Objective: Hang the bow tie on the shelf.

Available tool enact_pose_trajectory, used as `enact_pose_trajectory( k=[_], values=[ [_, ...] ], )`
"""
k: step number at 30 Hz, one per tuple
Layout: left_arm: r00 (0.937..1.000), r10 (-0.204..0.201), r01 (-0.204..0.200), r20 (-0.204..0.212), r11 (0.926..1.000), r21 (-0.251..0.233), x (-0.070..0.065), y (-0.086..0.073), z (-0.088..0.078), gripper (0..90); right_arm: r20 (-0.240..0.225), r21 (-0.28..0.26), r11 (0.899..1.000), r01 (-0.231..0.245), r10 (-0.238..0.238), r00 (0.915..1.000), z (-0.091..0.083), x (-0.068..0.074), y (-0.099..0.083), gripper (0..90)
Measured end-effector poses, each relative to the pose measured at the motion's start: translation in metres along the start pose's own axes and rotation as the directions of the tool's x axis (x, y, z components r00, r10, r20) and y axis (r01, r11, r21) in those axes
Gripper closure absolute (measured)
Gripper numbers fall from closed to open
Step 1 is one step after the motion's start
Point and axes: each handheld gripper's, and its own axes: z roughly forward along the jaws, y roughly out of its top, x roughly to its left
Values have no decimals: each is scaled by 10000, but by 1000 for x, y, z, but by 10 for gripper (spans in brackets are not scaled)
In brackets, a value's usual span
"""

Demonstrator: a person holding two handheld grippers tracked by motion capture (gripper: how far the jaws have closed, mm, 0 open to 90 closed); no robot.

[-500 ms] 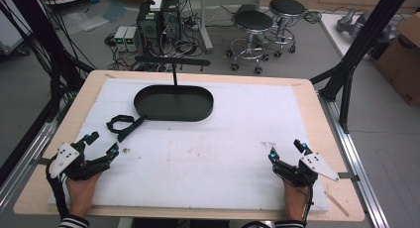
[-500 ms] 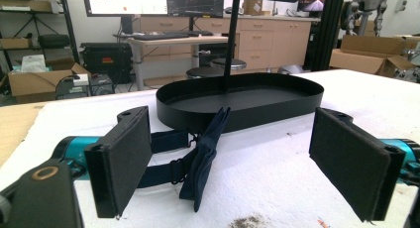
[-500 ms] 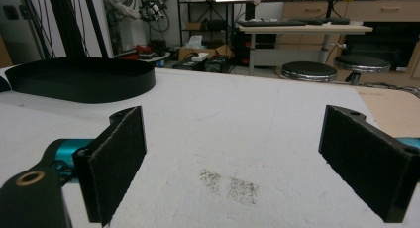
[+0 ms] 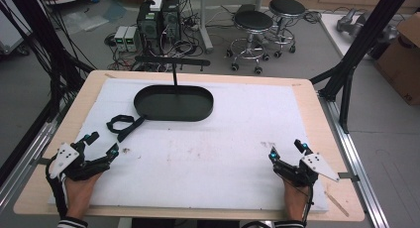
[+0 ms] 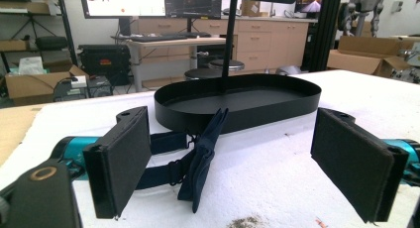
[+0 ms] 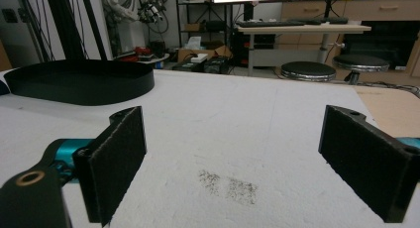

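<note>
A dark navy bow tie with its strap (image 4: 124, 125) lies on the white mat just left of a black oval tray (image 4: 198, 106). My left gripper (image 4: 103, 142) rests near the front left of the mat, open, its jaws pointing at the bow tie but short of it. In the left gripper view the bow tie (image 5: 200, 158) lies ahead between the wide-apart pads, with the tray (image 5: 257, 114) behind it. My right gripper (image 4: 286, 148) rests at the front right, open, over bare mat. The right gripper view has the tray (image 6: 84, 86) far off to its left.
A thin black post with a crossbar (image 4: 172, 62) rises from the tray. The white mat (image 4: 237, 134) covers a wooden table and bears a faint dirt smudge (image 6: 228, 186). Stools (image 4: 252, 22), computers and cables stand on the floor beyond the far edge.
</note>
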Motion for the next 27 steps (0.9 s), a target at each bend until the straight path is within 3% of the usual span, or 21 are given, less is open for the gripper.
enact_pose_trajectory(
  k=[27],
  values=[
    [10000, 58, -57, -14, 9995, 298, 0, 1, 3, 161, -7, -142, 9998, 129, -129, 9999, -1, 1, -1, 102]
  ],
)
